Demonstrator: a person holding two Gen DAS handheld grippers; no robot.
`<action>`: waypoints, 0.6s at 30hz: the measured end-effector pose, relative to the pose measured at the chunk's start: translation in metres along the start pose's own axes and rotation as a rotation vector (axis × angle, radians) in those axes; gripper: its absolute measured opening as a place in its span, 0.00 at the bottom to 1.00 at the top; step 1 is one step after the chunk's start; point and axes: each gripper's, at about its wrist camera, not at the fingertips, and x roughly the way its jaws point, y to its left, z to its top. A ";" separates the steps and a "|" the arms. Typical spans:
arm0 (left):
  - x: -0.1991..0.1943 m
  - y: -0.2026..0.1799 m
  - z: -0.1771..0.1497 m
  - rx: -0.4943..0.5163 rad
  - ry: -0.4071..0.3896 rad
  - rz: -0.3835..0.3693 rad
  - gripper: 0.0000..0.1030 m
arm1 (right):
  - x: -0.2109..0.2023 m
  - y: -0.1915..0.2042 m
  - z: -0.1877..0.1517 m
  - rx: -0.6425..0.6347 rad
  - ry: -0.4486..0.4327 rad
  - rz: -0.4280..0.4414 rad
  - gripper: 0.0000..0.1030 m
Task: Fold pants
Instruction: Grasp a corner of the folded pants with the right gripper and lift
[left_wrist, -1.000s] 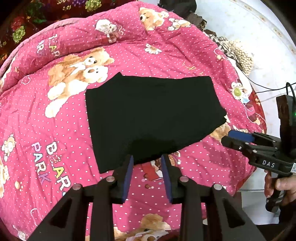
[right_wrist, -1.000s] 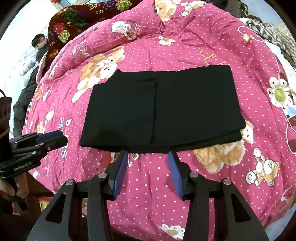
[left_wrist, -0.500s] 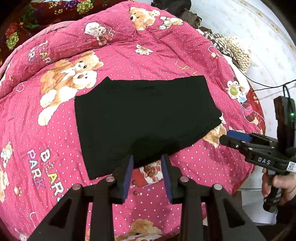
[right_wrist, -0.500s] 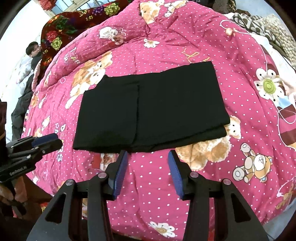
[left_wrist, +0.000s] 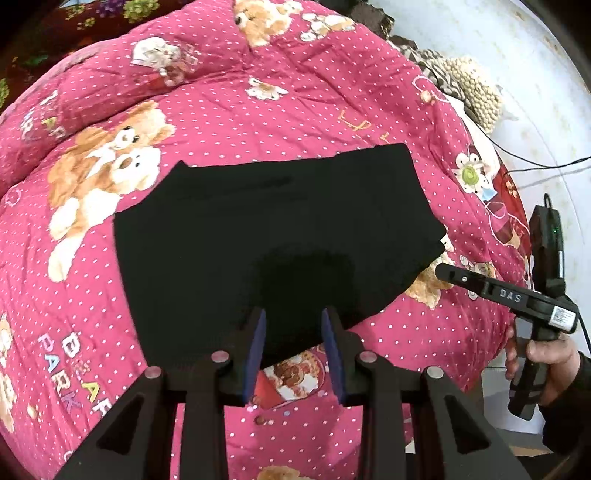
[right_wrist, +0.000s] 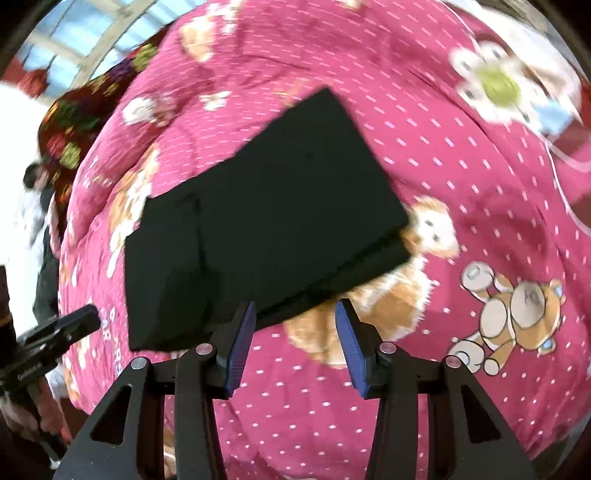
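The black pants (left_wrist: 266, 236) lie folded into a flat rectangle on the pink bear-print quilt (left_wrist: 258, 110). My left gripper (left_wrist: 293, 325) is open and empty, just over the near edge of the pants. In the right wrist view the pants (right_wrist: 266, 221) appear tilted, with a fold line at the left part. My right gripper (right_wrist: 295, 317) is open and empty at their near edge, close to the right corner. It also shows in the left wrist view (left_wrist: 454, 275), beside the right corner of the pants. The left gripper shows at the left of the right wrist view (right_wrist: 81, 321).
A dark floral blanket (right_wrist: 74, 125) lies at the far left of the bed. Patterned and knitted clothes (left_wrist: 461, 85) are piled at the far right edge, next to a white wall with a cable (left_wrist: 535, 162). The quilt drops off at the near edge.
Both grippers have moved in closer to the near edge of the pants. The right wrist view has swung and tilted, with motion blur. Both stay open and empty.
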 end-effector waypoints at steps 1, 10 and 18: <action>0.003 -0.001 0.002 0.006 0.006 -0.003 0.33 | 0.002 -0.006 0.001 0.018 0.002 -0.005 0.44; 0.029 -0.006 0.019 0.024 0.059 -0.020 0.33 | 0.025 -0.044 0.017 0.178 -0.003 0.054 0.52; 0.044 0.000 0.024 0.009 0.094 -0.022 0.33 | 0.037 -0.056 0.033 0.297 -0.040 0.118 0.55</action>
